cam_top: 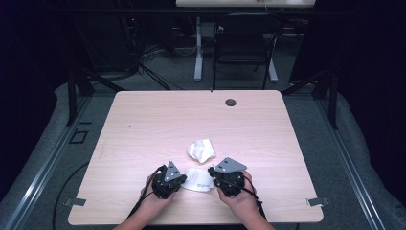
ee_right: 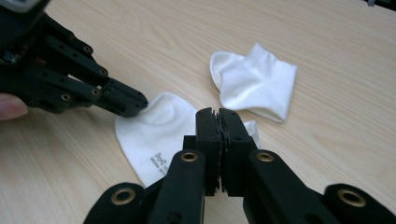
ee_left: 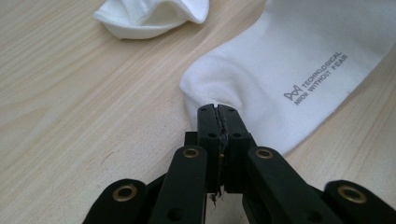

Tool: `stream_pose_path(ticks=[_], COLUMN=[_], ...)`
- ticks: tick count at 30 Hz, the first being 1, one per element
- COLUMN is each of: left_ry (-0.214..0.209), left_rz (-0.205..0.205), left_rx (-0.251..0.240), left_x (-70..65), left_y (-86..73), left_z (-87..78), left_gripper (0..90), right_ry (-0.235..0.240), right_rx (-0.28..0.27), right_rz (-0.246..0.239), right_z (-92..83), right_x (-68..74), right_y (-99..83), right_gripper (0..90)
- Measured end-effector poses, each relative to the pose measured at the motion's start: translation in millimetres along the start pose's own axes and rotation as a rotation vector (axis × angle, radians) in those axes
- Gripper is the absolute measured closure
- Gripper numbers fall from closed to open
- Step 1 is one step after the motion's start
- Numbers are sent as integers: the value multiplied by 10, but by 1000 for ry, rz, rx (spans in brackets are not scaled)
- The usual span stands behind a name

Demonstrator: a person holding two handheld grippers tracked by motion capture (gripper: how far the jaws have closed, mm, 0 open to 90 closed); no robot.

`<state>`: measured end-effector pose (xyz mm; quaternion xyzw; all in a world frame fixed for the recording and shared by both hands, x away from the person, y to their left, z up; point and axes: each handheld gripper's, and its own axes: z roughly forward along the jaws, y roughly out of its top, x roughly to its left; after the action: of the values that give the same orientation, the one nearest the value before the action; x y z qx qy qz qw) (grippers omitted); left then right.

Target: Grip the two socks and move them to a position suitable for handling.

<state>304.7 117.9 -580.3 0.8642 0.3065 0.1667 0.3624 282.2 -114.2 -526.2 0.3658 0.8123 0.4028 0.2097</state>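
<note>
A flat white sock [cam_top: 198, 180] with grey lettering lies near the table's front edge between my two grippers. My left gripper [cam_top: 184, 178] is shut, its tips [ee_left: 218, 110] pinching the rounded toe edge of this sock [ee_left: 289, 60]. In the right gripper view the left gripper [ee_right: 137, 103] meets the same edge. My right gripper [cam_top: 211, 171] is shut too, its jaws [ee_right: 218, 112] closed over the other end of the sock [ee_right: 154, 135], which runs under them. A second white sock [cam_top: 201, 149] lies crumpled just beyond [ee_right: 254, 84] [ee_left: 149, 16].
The light wooden table [cam_top: 143, 124] has a round cable grommet [cam_top: 231, 102] near its far edge. A black chair [cam_top: 244, 43] and a desk leg stand behind the table. A hand holds each gripper at the front edge.
</note>
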Motion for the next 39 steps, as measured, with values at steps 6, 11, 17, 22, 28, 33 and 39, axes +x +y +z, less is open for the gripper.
stream_pose_path(ticks=[6,11,17,22,28,33,39], left_ry=[8,8,7,4,6,0,-4], left_rz=[-9,-13,-14,-18,-18,-50,-42], left_rx=[10,11,25,25,18,-20,-61], left_x=[-8,-15,-28,-26,-12,45,39], left_y=[-5,-18,-32,-48,-39,-1,80], left_z=[-20,-37,-71,-91,-120,-169,-190], left_gripper=[887,887,887,875,861,857,854], right_ry=[-11,-16,-20,-7,-25,-3,12], right_rx=[34,87,120,157,145,60,58], right_rz=[17,39,58,108,105,147,76], right_z=[-4,36,69,100,71,-16,61], right_x=[-98,-172,-205,-254,-269,-279,-152], right_y=[-139,-294,-367,-430,-416,-352,-284], right_gripper=[877,876,870,820,762,763,798])
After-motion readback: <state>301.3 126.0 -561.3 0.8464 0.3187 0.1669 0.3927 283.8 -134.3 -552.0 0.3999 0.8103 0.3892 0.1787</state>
